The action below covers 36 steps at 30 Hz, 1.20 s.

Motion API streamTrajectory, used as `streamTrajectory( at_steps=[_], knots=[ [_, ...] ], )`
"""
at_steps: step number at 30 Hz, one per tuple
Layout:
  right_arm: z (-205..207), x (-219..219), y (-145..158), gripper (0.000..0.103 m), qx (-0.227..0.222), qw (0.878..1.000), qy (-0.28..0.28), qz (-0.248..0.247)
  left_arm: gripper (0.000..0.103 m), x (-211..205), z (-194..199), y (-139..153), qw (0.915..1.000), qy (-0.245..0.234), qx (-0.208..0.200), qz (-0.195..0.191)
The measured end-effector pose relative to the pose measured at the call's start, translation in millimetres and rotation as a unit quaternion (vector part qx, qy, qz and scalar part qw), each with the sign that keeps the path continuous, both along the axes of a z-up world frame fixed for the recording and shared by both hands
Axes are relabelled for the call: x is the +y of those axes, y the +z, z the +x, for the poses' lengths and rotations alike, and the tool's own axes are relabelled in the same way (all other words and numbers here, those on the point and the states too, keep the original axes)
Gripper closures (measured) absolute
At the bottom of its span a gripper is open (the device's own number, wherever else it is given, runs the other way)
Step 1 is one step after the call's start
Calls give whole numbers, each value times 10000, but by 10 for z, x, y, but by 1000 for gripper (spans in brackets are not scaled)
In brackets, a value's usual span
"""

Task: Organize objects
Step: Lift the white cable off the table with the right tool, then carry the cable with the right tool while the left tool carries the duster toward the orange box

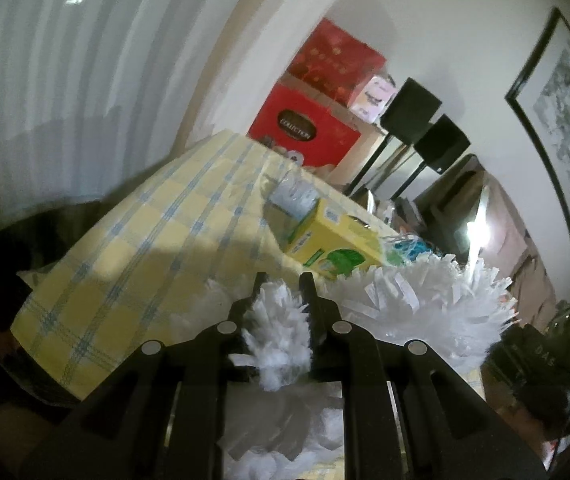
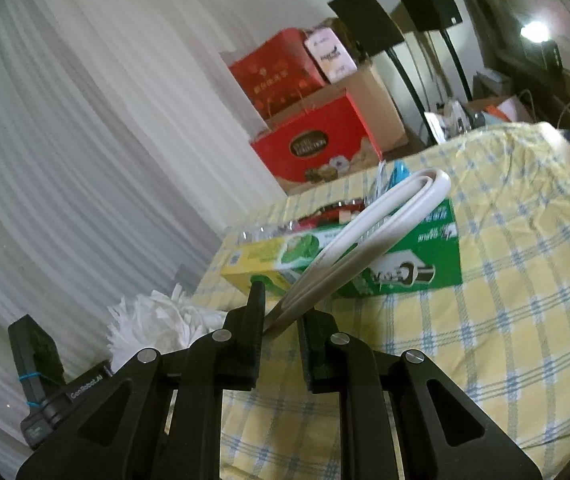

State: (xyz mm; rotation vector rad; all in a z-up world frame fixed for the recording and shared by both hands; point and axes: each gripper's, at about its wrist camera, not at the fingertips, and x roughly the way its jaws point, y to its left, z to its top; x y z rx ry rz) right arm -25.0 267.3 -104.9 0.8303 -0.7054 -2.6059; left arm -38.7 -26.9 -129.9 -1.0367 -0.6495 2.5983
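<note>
On the yellow checked worktop (image 2: 485, 320) — one green-yellow box (image 2: 365, 256); my left gripper (image 1: 283, 280) clamps one white duster (image 1: 405, 304), my right gripper (image 2: 281, 300) its folded white handle (image 2: 385, 224) — white curtains (image 2: 85, 160) behind

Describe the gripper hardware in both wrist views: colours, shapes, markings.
Both the left gripper and the right gripper are matte black, with angular linkage arms, cut-out slots and round silver pivot pins. In the right wrist view, the left one carries white lettering and blue bands.
</note>
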Motion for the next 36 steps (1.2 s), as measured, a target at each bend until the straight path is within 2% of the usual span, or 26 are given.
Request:
streamTrajectory(
  at_steps=[7, 17, 20, 22, 26, 30, 36],
  knots=[
    [96, 101, 243, 88, 304, 9995, -1, 9, 90, 108, 133, 255, 9994, 9, 349, -86],
    [272, 87, 807, 88, 846, 9956, 196, 349, 90, 58, 293, 684, 9970, 62, 764, 146],
    [401, 165, 991, 88, 987, 9941, 304, 343, 90, 49, 316, 783, 9968, 51, 571, 558],
    [511, 269, 1078, 88, 1040, 9934, 330, 364, 90, 107, 351, 847, 9963, -13, 567, 638],
    [754, 503, 1157, 88, 1109, 9925, 188, 485, 90, 379, 511, 956, 9958, -245, 730, 492],
    [1068, 766, 1115, 88, 1204, 9907, -30, 629, 92, 690, 614, 964, 9954, -540, 710, 355],
    [1414, 1184, 960, 88, 1279, 9900, -418, 418, 93, 1184, 832, 996, 9918, -939, 870, -31]
  ],
)
